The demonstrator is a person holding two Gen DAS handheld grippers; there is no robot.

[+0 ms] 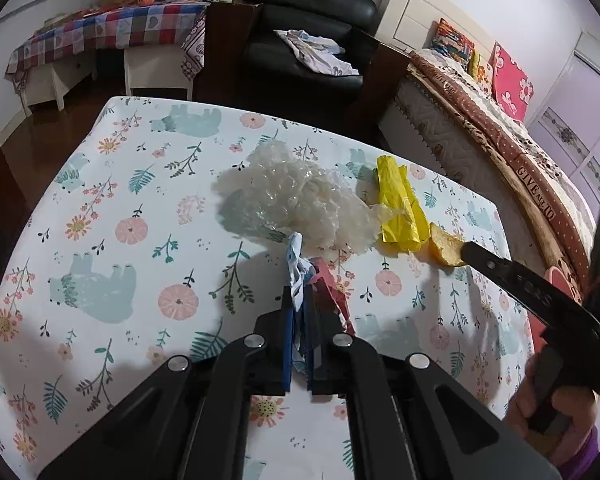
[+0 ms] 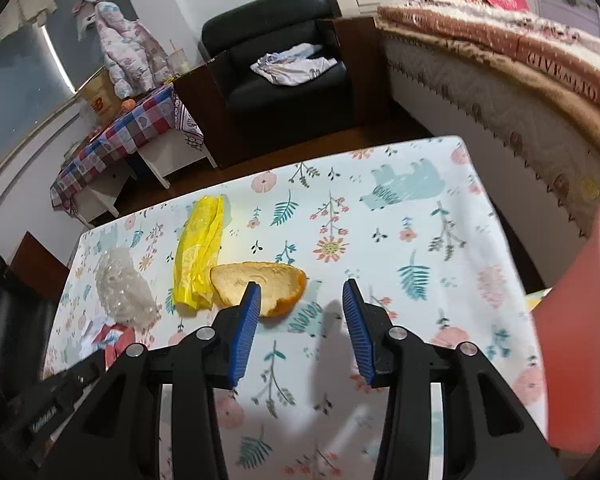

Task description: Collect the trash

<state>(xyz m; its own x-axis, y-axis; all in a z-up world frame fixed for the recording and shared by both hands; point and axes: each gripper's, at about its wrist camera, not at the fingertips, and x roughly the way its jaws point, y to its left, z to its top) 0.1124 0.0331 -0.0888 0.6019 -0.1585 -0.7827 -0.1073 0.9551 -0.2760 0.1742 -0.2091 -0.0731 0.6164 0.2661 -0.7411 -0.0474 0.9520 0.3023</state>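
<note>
Wrapper (image 1: 300, 280), a crumpled scrap of white, blue and red, sits pinched between the narrow jaws of the left gripper (image 1: 299, 312), low over the surface (image 1: 100, 200) and just in front of the clear plastic wad (image 1: 288, 200). Picking up looks in hand; next comes a lift and a carry to wherever the trash goes. Right of the wad lie the yellow bag (image 2: 198, 256) and the peel (image 2: 268, 280). The right gripper (image 2: 302, 304) hangs partly open and empty over the peel's near edge.
</note>
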